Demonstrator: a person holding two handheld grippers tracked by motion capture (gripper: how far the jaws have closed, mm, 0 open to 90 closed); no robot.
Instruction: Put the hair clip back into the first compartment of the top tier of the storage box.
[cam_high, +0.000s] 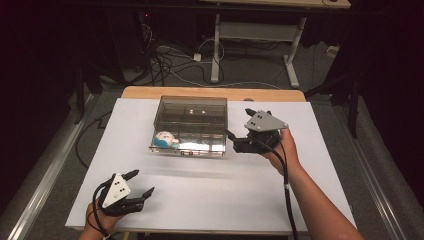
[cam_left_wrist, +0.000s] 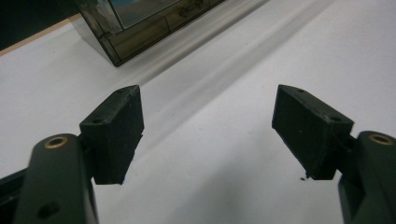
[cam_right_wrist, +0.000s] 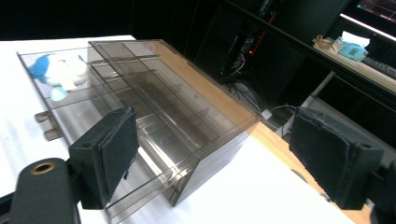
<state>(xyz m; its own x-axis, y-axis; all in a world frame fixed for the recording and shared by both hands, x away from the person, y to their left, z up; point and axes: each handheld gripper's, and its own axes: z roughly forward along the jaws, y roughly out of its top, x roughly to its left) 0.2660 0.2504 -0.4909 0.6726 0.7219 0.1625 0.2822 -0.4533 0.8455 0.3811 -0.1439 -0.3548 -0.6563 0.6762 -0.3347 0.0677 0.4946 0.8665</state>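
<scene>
Smoked clear box (cam_high: 191, 120) mid-table w/ drawer (cam_high: 187, 145) pulled partway out toward the person; plush toy (cam_high: 165, 139) in its left end. R gripper (cam_high: 238, 142) just beside box's right side, jaws apart, empty. L gripper (cam_high: 141, 184) near front edge, well apart from box, jaws apart, empty. Box likely light, rigid, slick plastic; prob. slides if pushed. Toy soft: pinch mid-body. Drawer: take by front tabs (cam_right_wrist: 44, 123).

A flat white sheet (cam_high: 210, 195) lies under the left gripper (cam_high: 142, 182). Far past the right gripper (cam_high: 239, 123), tangled black cables (cam_high: 160, 62) sprawl on the grey floor (cam_high: 250, 75).
</scene>
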